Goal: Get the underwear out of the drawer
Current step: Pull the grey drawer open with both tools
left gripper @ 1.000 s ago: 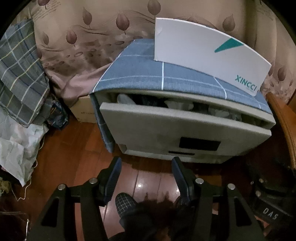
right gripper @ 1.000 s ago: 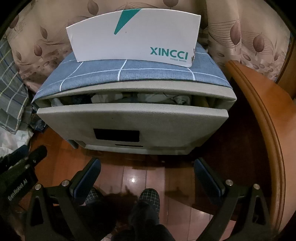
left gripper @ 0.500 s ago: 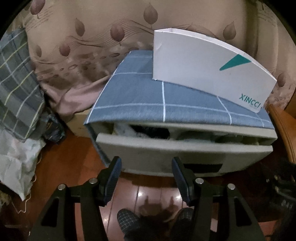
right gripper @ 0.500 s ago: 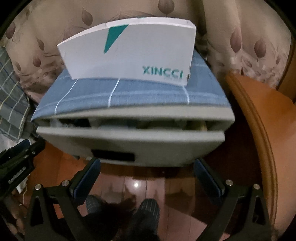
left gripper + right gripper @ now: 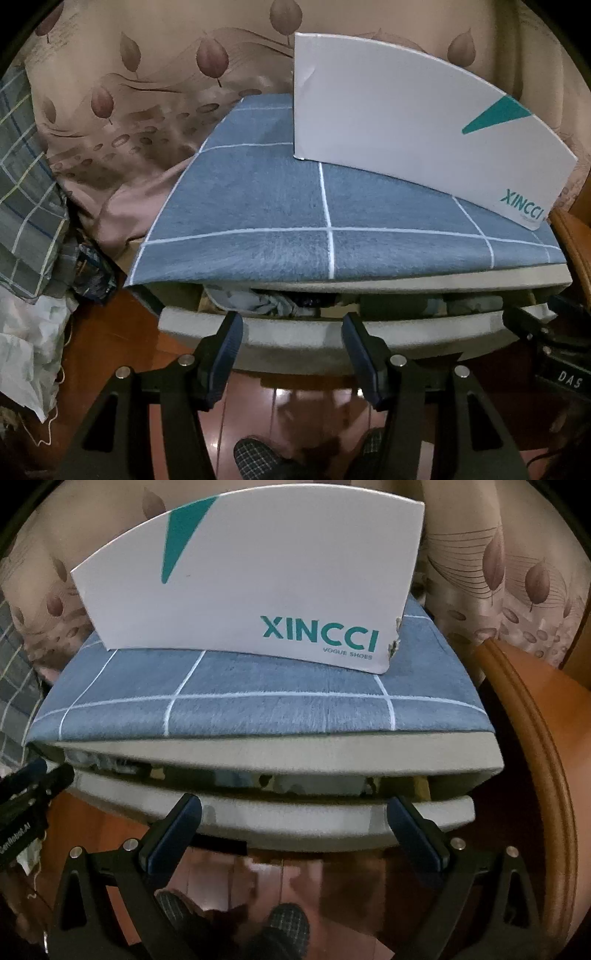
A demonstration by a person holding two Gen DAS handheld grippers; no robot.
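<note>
One drawer point(image 5: 332, 334) stands partly open, with one white box point(image 5: 413, 122) above. Two slippers point(image 5: 288, 928) show below.

On the grey plastic cabinet point(image 5: 369, 286) lies a blue checked cloth point(image 5: 295, 221), a white XINCCI shoe box point(image 5: 406, 122) standing on it toward 1 o'clock, while the part-open grey drawer point(image 5: 332, 334) below holds crumpled clothes point(image 5: 258, 304), with leaf-print curtain point(image 5: 147, 92) behind at 11 o'clock.
</note>
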